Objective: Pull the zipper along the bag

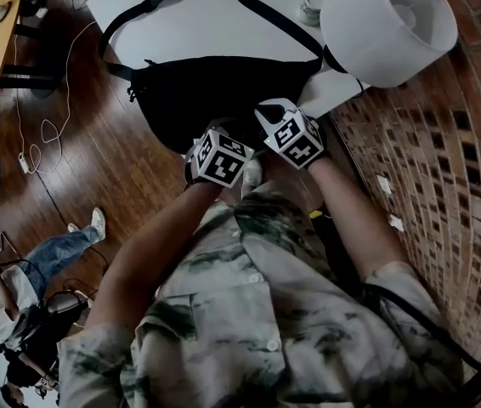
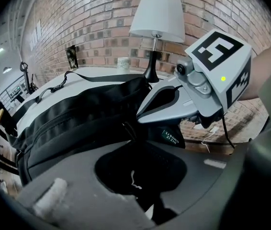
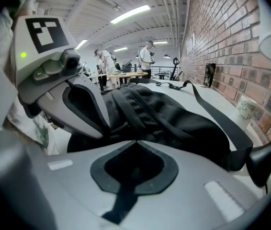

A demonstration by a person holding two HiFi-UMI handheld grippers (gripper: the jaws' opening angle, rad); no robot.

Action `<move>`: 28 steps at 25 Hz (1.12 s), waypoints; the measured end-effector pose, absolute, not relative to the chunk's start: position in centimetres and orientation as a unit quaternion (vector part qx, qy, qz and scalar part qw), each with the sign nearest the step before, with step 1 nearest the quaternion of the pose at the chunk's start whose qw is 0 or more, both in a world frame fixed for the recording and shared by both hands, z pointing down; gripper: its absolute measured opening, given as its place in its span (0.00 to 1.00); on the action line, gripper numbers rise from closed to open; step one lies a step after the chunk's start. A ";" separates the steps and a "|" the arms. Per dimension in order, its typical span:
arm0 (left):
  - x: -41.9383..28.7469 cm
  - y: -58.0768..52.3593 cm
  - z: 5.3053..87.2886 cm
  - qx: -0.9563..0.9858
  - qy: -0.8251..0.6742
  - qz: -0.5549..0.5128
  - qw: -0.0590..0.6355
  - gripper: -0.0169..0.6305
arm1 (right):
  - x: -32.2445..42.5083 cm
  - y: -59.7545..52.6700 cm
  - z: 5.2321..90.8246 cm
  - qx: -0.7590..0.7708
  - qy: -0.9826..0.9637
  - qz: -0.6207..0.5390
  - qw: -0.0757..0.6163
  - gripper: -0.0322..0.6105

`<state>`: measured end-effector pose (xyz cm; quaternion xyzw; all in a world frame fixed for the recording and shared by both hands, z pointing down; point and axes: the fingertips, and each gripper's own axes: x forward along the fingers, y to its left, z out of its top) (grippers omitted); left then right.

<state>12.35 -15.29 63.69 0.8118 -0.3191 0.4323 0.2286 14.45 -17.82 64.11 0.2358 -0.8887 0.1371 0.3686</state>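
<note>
1. One black fabric waist bag (image 1: 211, 100) lies on one white tabletop (image 1: 181, 15) beside a red brick wall (image 1: 427, 185). Its single long black strap (image 1: 249, 7) loops over the tabletop behind it.
2. Two grey two-jaw grippers meet at the bag's near edge, just beside each other. Each carries one black-and-white marker cube: left (image 1: 217, 160), right (image 1: 291, 136).
3. The left gripper (image 2: 133, 139) has its jaws drawn together on the bag's near edge, with a thin bit of black material pinched between the tips.
4. The right gripper (image 3: 134, 141) has its jaws together too, clamped on the bag's edge.
5. One lamp with a white drum shade (image 2: 157, 16) and one pale patterned cup (image 2: 123, 63) stand near the wall behind the bag.
6. One small dark-green tag (image 2: 171, 136) with pale lettering hangs at the bag's end, under the right gripper.
7. Two standing people (image 3: 104, 63) (image 3: 147, 56) show far off in the right gripper view. One seated person (image 1: 19, 287) shows at the head view's lower left.
8. The zip and its pull cannot be picked out against the black cloth in any view.
9. In the head view the cubes and forearms cover the jaw tips and the bag's near edge. The shade hides the strap's right end, and the wearer's patterned shirt (image 1: 266, 313) fills the lower half.
</note>
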 end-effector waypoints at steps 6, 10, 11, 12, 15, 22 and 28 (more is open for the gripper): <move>10.6 -15.0 62.5 0.818 -0.320 0.397 0.267 0.08 | 14.7 -17.9 64.2 0.244 -0.884 0.142 0.372 0.05; 9.3 -15.6 61.2 0.831 -0.313 0.370 0.271 0.08 | 14.7 -17.9 64.3 0.253 -0.879 0.152 0.375 0.05; 9.0 -15.8 60.9 0.836 -0.308 0.363 0.274 0.08 | 14.7 -18.0 64.3 0.257 -0.877 0.151 0.378 0.05; 8.8 -15.9 60.7 0.840 -0.301 0.354 0.279 0.08 | 14.7 -18.1 64.3 0.261 -0.874 0.149 0.382 0.05; 8.0 -16.3 60.4 0.849 -0.282 0.338 0.293 0.08 | 14.7 -18.0 64.4 0.279 -0.862 0.154 0.395 0.05; 5.8 -16.8 59.7 0.868 -0.235 0.325 0.294 0.07 | 14.6 -18.1 64.3 0.310 -0.841 0.169 0.409 0.05; 5.5 -17.7 59.9 0.882 -0.194 0.301 0.307 0.07 | 15.2 -18.7 64.8 0.336 -0.817 0.182 0.433 0.05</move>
